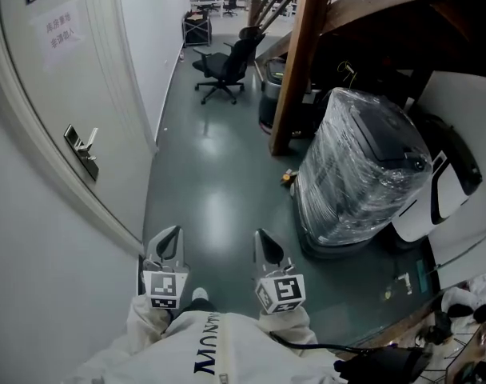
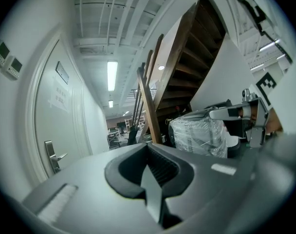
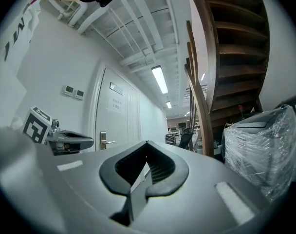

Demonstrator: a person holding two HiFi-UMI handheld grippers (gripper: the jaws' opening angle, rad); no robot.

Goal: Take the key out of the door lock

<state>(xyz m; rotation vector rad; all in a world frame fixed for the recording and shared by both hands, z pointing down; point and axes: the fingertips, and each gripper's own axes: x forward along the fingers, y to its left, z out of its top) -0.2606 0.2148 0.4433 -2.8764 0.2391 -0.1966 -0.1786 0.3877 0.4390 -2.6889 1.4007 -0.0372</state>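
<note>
1. grey-green floor (image 1: pixel 211 174) fills the head view, and both my tools hang low over it, close to my body. the left gripper (image 1: pixel 173 237) and the right gripper (image 1: pixel 263 240) point forward with nothing in them. the door (image 1: pixel 35 94) runs up the left side, and its lock plate with the lever (image 1: pixel 81 149) sits well ahead of the left tool. something small and dark hangs just under the lever. i take that for the key, but it's too small to be sure.

2. from the left gripper view, the claw is pressed fully together, pad against pad, with nothing held. the lock plate (image 2: pixel 53 156) shows low on the left, well apart from the tips. i can't pick out the key here.

3. from the right gripper view, that claw also looks drawn together and empty. the lock plate (image 3: pixel 104 141) is far off, just beyond the other tool, and no key is readable.

4. my read is that the task has not really begun and this is the approach stage. next i'd need to step toward the door, raise one tool to lock height, spread its jaws and line them up on the key head before any pull.
</note>
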